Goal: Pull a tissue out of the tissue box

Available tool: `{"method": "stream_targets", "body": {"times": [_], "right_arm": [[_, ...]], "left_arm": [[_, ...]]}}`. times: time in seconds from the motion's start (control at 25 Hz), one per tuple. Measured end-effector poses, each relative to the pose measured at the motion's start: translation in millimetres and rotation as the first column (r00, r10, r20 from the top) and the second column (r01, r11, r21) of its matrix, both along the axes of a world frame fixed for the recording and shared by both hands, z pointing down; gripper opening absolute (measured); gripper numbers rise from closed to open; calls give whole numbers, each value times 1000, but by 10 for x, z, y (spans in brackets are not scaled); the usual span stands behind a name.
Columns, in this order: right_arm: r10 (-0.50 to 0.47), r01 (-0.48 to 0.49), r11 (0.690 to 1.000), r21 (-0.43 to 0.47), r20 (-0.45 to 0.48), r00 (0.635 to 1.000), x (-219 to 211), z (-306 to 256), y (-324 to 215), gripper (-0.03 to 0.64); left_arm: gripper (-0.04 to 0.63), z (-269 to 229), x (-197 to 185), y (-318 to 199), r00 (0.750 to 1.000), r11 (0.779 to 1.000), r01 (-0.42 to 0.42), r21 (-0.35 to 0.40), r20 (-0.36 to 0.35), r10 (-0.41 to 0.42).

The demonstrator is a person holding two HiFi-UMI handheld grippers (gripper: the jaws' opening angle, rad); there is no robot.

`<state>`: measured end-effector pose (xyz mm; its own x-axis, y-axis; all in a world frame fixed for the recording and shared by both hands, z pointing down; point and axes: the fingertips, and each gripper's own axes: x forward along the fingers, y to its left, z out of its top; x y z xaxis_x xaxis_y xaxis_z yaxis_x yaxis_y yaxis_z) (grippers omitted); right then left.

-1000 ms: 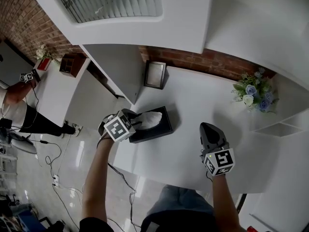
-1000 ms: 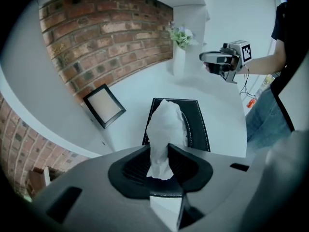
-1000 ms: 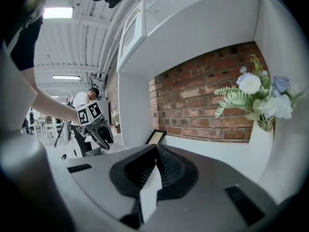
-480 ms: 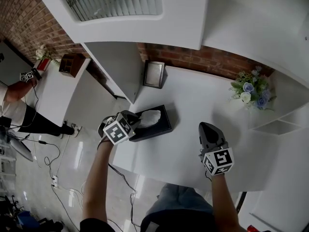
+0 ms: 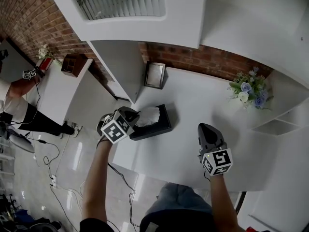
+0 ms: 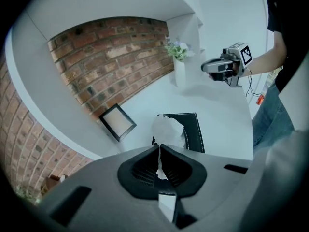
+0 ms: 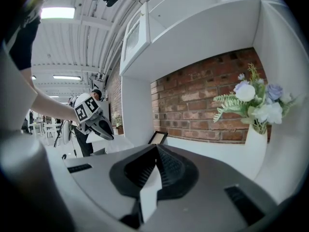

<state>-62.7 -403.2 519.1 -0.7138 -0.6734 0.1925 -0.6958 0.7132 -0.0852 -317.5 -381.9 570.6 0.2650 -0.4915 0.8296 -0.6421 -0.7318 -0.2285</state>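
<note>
A black tissue box point(image 5: 161, 125) lies on the white counter point(image 5: 193, 105) near its left edge, with a white tissue point(image 5: 148, 115) standing up out of its slot. My left gripper point(image 5: 135, 116) points steeply down over the box's left end and is shut on the top of the tissue point(image 6: 169, 128); a thin strip of it shows pinched between the jaws. In the left gripper view the box point(image 6: 195, 130) lies just beyond the jaws. My right gripper point(image 5: 209, 131) hovers over the counter's front right, apart from the box, its jaws closed together with nothing in them.
A small picture frame point(image 5: 155, 75) leans at the brick wall behind the box. A white vase of flowers point(image 5: 250, 92) stands at the back right. A white cupboard hangs overhead. The counter's edge point(image 5: 126, 144) drops to the floor just left of the box.
My left gripper has closed on the tissue and lifted a little, so the tissue now stands taller out of the box. The right gripper has stayed put.
</note>
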Motion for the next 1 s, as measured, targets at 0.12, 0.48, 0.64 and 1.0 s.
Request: {"method": "stream_targets", "body": {"times": [0.12,0.48,0.64,1.0], "right_arm": [[-4,4,1000,8,2,1000,3,-29,32,-2],[-5,4,1000,29,11,1000,58,-131,109,-1],[-7,7,999,43,15,1000,88,-190,139,-2],[-14,14,993,115,3,1000,226,-439,120,-2]], "left_arm": [[11,-97,9,-12,1000,999,6,34,1,-6],[11,-442,20,-34,999,990,36,134,-2,-36],[11,-609,68,-23,999,983,43,181,-1,-44],[11,-1264,308,48,987,911,144,388,-116,-107]]}}
